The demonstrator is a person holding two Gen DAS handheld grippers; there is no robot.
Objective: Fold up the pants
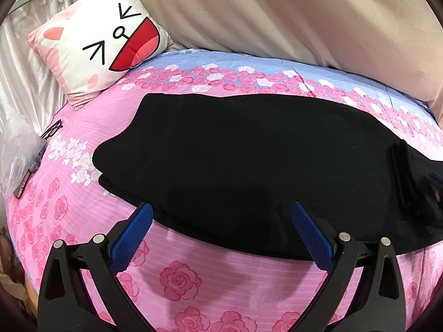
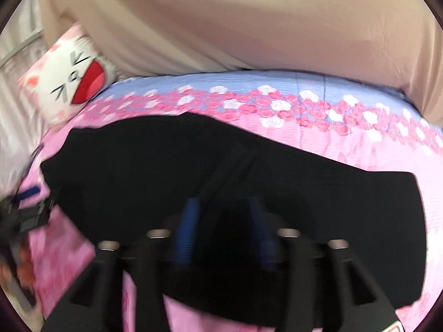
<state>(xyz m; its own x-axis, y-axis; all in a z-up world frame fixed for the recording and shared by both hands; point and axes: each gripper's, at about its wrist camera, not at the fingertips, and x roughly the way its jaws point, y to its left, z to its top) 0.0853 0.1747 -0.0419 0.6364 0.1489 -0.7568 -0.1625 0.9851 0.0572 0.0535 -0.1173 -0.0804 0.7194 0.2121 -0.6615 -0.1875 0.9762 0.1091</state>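
Black pants (image 1: 235,160) lie folded in a long flat band across the pink rose-print bedspread (image 1: 180,276). My left gripper (image 1: 221,215) hovers over their near edge. It is open wide, and its blue pads (image 1: 138,232) hold nothing. In the blurred right wrist view the pants (image 2: 166,166) fill the middle. My right gripper (image 2: 224,221) sits low over their near part, blue pads (image 2: 189,221) apart and gripping no cloth. The left gripper's (image 2: 27,193) blue tip shows at that view's left edge.
A white and pink cat-face cushion (image 1: 102,41) leans at the bed's far left corner. Beige fabric (image 1: 277,13) hangs along the far side. Eyeglasses (image 1: 52,131), a clear plastic bag (image 1: 16,149) and a phone (image 1: 22,185) lie at the left edge.
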